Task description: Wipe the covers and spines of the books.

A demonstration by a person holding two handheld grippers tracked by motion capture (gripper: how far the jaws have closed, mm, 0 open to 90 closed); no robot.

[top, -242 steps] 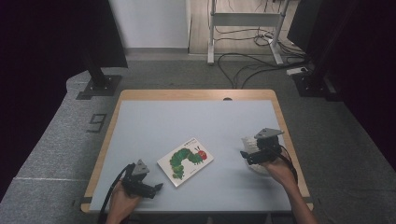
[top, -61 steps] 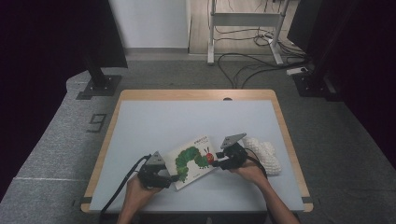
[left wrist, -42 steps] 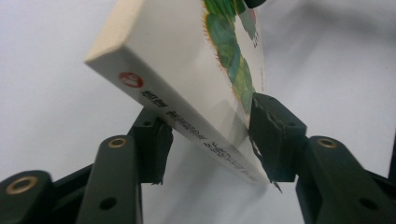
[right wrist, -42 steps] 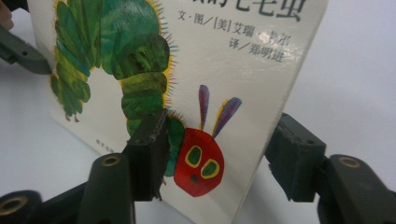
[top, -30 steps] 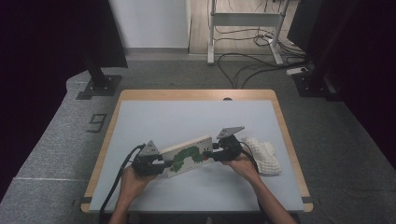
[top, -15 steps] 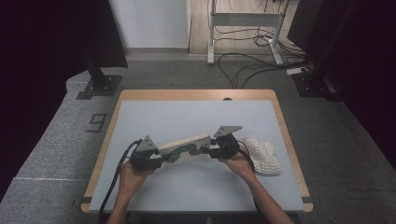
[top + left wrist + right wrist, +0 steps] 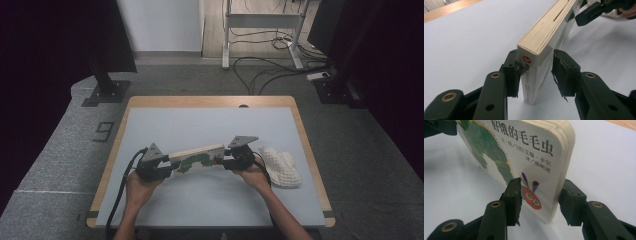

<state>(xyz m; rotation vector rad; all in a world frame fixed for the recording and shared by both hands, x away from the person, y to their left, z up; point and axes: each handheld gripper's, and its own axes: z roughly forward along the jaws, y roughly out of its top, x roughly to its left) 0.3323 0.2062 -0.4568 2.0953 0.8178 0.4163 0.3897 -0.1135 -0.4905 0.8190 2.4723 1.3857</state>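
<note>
A caterpillar board book (image 7: 197,159) is held on edge over the near middle of the counter (image 7: 200,125), between two hand-held grippers. Its spine end is straddled by the left hand-held gripper (image 7: 535,75), whose jaws have just been opening; the left pad is seen against the cover, while contact at the right pad cannot be told. Its front-cover end is pinched by the right hand-held gripper (image 7: 540,197). A white knitted item (image 7: 280,167) lies on the counter just right of the right hand (image 7: 252,175).
</note>
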